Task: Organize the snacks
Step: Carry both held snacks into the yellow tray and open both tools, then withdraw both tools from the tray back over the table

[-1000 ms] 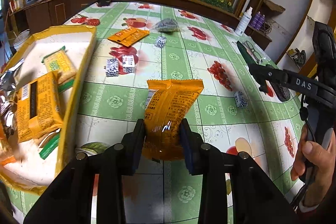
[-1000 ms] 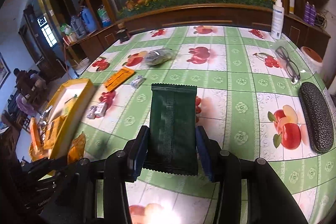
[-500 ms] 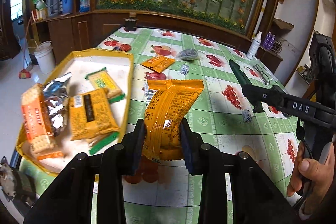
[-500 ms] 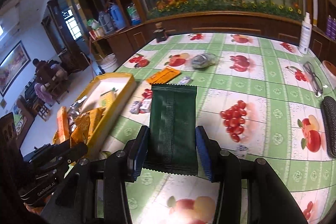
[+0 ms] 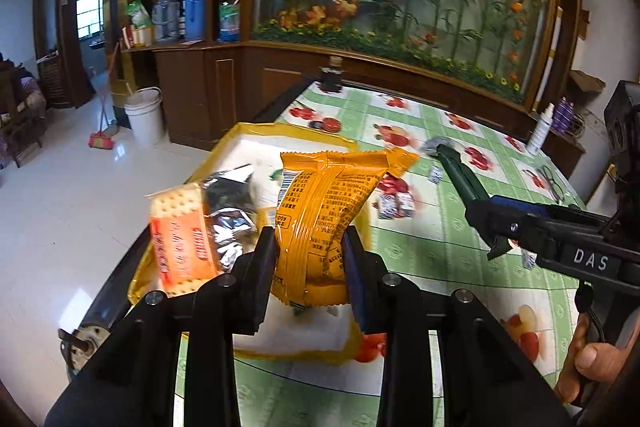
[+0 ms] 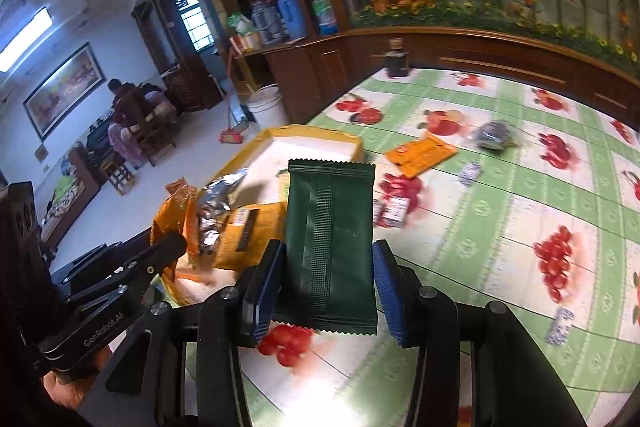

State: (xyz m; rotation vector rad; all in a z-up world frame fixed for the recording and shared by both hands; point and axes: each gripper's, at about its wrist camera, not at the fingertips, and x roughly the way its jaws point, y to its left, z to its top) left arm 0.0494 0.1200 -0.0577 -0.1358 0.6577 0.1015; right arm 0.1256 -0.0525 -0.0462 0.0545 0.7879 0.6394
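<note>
Swung over toward the yellow tray since a second ago, both hands, with it now dead centre instead of off at the left edge. Left gripper clamped narrow on an orange snack packet, held upright over the tray's near end. Right gripper pinched a bit wider on a dark green wrapper, hanging just right of the tray, over the fruit-print tablecloth. Already sitting in the tray: cracker pack, crumpled foil bag. Flat orange packet lying loose on the cloth, upper middle.
</note>
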